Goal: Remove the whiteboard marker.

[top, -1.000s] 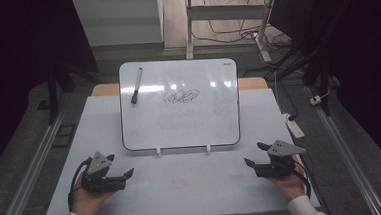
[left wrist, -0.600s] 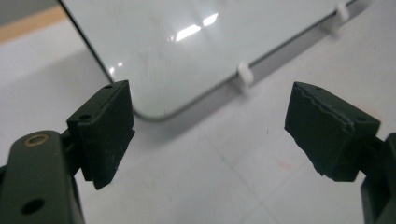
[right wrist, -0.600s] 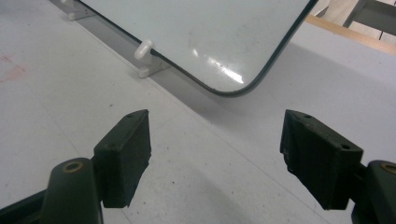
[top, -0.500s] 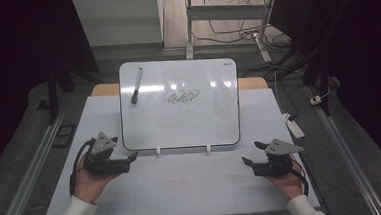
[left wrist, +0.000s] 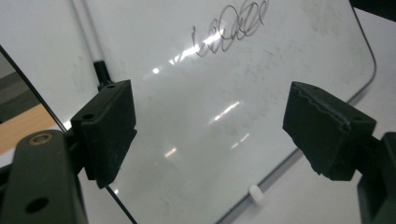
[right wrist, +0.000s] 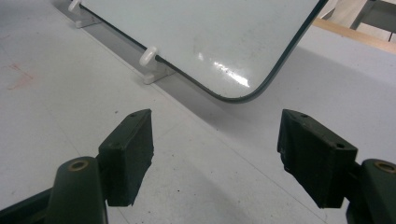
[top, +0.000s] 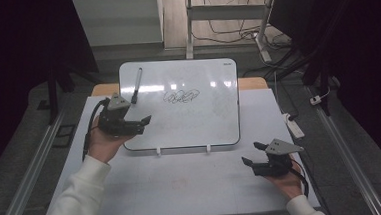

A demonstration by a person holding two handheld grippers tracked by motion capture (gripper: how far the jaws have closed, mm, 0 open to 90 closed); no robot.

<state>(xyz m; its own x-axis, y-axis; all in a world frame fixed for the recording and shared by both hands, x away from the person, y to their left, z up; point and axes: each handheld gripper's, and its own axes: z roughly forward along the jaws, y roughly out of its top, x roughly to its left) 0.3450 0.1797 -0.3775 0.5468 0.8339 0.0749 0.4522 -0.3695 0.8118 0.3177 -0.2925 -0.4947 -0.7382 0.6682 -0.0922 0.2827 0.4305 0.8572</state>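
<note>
Left gripper (top: 142, 124) released, over the board (top: 199, 112); marker (top: 136, 85) at your 12 o'clock. Square the jaws across its barrel. Right gripper (top: 249, 164) released.

Lab-type test bay: white table (top: 183, 188) on rail frame, dark surrounds, floor cables (top: 224, 33), power strip (top: 294, 126).

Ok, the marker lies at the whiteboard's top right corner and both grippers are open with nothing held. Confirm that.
One thing is wrong: the marker lies at the top left corner of the whiteboard, as the high view shows. The rest holds: the left gripper and the right gripper are both open with nothing held.
</note>
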